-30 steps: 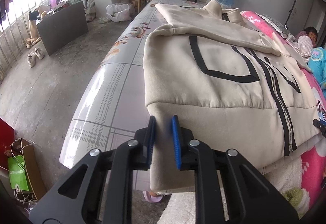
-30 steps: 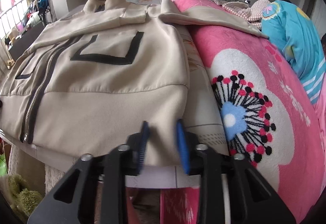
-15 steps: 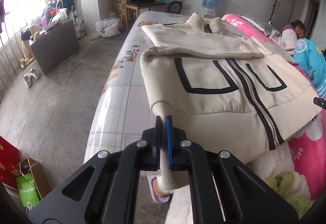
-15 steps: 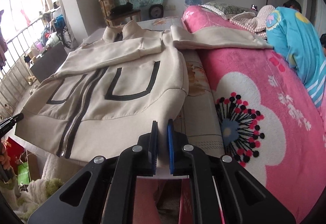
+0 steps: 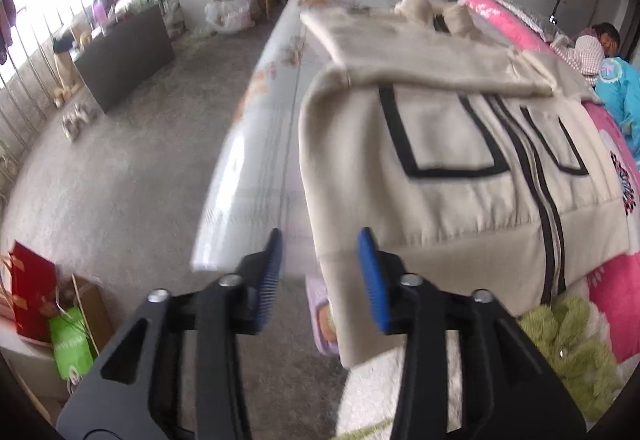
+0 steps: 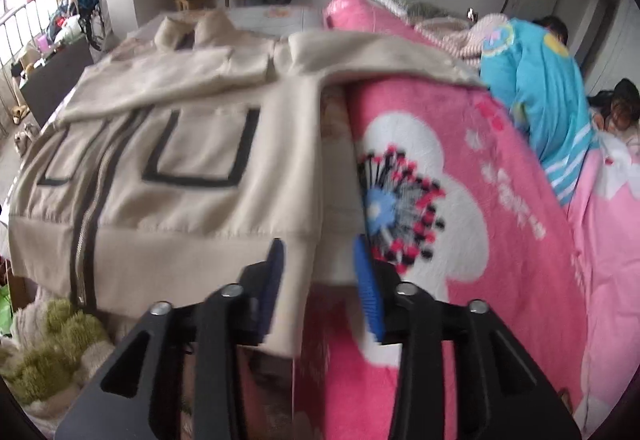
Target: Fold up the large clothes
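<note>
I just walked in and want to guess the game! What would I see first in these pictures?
A big beige jacket with black stripes and a zipper lies spread on the bed, its hem hanging over the near edge. Beside it sits a bright pink flower blanket. Each hand-held gripper, left and right, has just opened at a hem corner.

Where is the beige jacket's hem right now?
The jacket lies front-up on the bed, its hem hanging over the near edge. In the right wrist view it borders the pink blanket on its right side.
</note>
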Available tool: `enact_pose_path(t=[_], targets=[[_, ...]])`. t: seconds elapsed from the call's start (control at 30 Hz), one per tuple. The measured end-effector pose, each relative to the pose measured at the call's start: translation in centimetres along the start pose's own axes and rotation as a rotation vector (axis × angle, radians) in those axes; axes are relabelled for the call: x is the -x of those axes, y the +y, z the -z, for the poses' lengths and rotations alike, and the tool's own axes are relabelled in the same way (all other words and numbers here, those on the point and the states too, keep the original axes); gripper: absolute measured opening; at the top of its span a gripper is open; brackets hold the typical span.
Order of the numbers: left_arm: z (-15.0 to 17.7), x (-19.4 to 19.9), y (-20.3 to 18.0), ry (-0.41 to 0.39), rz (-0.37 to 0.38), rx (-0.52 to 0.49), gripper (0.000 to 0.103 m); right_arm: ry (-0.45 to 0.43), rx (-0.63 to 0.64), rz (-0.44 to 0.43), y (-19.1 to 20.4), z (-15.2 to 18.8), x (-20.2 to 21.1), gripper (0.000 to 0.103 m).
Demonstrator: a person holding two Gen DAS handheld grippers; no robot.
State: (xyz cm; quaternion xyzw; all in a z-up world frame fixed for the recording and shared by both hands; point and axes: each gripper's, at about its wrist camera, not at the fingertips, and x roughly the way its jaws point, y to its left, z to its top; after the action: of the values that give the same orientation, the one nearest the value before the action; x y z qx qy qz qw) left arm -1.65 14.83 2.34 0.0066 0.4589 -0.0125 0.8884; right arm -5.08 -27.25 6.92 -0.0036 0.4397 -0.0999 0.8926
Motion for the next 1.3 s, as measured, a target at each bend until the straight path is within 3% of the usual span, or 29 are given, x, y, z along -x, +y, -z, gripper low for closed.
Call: enact_pose_path(t=[0.1, 0.23, 0.37, 0.6, 0.77, 0.93, 1.07, 1.23, 1.3], targets=[[-3.2, 0.2, -1.0, -0.077, -0.007, -0.044, 0.059, -0.072, 0.013, -0.048, 0.9, -2.5, 0.0, 0.064], [-8.7, -1.4, -3.6, -0.131, 0.05, -0.054, 0.07, -0.075, 0.044, -0.142, 3.4, -5.6, -3.1, 0.069], [-13.2, -5.3, -7.1, -0.145, 0.068, -0.074, 0.071, -0.027, 0.046, -0.23, 5.2, -8.0, -7.7, 0.072], [-19.0, -12.3, -12.7, -0.105, 0.052, -0.15, 0.073, 0.033, 0.04, -0.245, 4.0, -11.5, -11.9, 0.072], [-21.0, -17.2, -14.1, -0.062, 0.019, -0.166, 0.074, 0.011, -0.086, -0.211, -2.8, -15.1, -13.6, 0.073], [-20.8, -20.5, -13.9, -0.009, 0.01, -0.148, 0.075, -0.006, -0.381, -0.134, -14.0, -17.5, -17.8, 0.072], [-20.3, -20.9, -13.2, -0.035, 0.04, -0.111, 0.079, 0.003, -0.57, -0.022, -21.2, -18.5, -21.9, 0.072], [-20.0, -20.9, -12.8, -0.042, 0.051, -0.101, 0.081, 0.001, -0.734, 0.115, -26.9, -19.3, -26.3, 0.059], [-20.0, -20.8, -12.9, -0.042, 0.051, -0.102, 0.081, -0.01, -0.808, 0.131, -28.3, -19.4, -27.6, 0.037]])
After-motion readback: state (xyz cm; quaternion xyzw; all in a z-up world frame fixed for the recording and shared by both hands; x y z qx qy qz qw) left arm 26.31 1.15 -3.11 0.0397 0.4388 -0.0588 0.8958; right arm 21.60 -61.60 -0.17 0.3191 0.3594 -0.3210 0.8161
